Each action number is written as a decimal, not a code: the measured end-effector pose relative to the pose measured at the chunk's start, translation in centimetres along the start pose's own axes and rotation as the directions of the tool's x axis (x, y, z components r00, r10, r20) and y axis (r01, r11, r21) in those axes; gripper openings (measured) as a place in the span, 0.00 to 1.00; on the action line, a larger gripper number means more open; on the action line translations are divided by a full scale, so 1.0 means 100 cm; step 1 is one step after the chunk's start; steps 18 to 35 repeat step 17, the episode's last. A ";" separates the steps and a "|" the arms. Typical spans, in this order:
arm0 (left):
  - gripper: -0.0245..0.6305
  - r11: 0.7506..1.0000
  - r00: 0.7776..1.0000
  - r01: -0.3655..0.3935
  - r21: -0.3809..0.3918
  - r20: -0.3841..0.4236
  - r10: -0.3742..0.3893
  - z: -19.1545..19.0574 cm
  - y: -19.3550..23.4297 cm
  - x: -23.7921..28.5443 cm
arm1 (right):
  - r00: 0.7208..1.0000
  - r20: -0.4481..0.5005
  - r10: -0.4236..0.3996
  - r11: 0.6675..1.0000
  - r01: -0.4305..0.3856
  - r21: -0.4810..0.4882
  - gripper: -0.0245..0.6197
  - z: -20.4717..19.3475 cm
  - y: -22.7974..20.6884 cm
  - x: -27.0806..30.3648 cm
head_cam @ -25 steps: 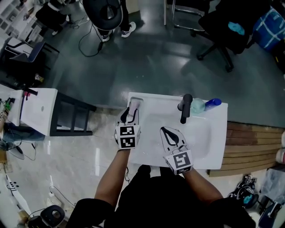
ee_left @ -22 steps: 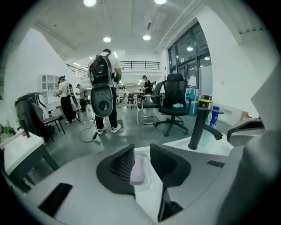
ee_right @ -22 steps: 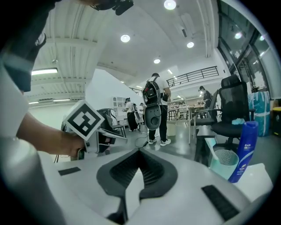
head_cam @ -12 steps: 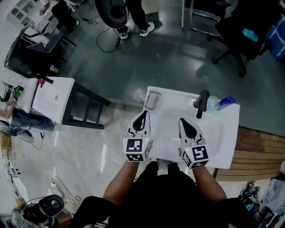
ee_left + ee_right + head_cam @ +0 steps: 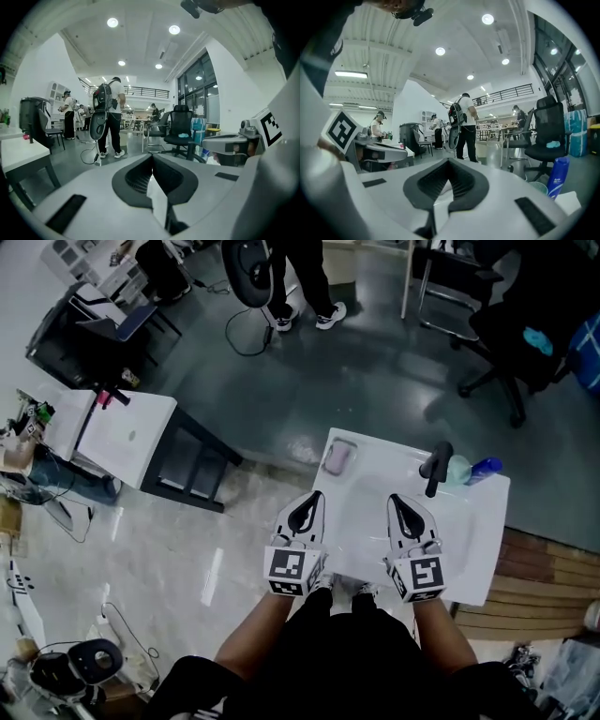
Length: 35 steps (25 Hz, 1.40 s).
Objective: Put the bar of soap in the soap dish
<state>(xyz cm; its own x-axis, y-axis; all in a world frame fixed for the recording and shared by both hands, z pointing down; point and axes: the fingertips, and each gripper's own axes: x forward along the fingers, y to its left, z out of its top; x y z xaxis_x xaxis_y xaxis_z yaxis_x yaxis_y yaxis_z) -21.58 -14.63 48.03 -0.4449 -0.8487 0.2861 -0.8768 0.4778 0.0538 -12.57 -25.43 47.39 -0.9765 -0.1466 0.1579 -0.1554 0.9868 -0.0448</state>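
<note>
Soap (image 5: pixel 338 457) is sitting in the dish (image 5: pixel 349 445) at the sink's (image 5: pixel 487 549) far left corner. Left gripper (image 5: pixel 316 495) and right gripper (image 5: pixel 394 499) hang side by side by the near edge, roughly level. Forearms are parallel. Both sets of fingers are together, nothing in them.

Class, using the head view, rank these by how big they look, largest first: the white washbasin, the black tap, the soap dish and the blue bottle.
1. white washbasin, by far the largest.
2. black tap and soap dish: too alike to separate.
3. blue bottle, smallest.
</note>
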 end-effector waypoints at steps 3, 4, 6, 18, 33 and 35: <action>0.07 1.000 1.000 -0.009 0.003 0.007 0.009 -0.001 0.005 -0.003 | 1.000 0.011 0.002 1.000 -0.002 0.009 0.05 0.002 0.004 0.002; 0.07 1.000 1.000 -0.010 0.004 0.009 0.010 -0.001 0.005 -0.004 | 1.000 0.018 0.002 1.000 -0.003 0.014 0.05 0.003 0.004 0.002; 0.07 1.000 1.000 -0.013 0.002 0.011 0.013 0.000 0.006 -0.005 | 0.999 0.032 0.005 1.000 -0.006 0.022 0.05 0.008 0.006 0.002; 0.07 1.000 1.000 0.002 -0.005 0.016 -0.002 0.004 -0.008 -0.014 | 1.000 0.021 -0.019 0.999 0.018 0.040 0.05 0.009 0.010 -0.009; 0.07 1.000 1.000 0.002 -0.005 0.016 -0.002 0.004 -0.008 -0.014 | 1.000 0.021 -0.019 0.999 0.018 0.040 0.05 0.009 0.010 -0.009; 0.07 1.000 1.000 0.002 -0.005 0.016 -0.002 0.004 -0.008 -0.014 | 1.000 0.021 -0.019 0.999 0.018 0.040 0.05 0.009 0.010 -0.009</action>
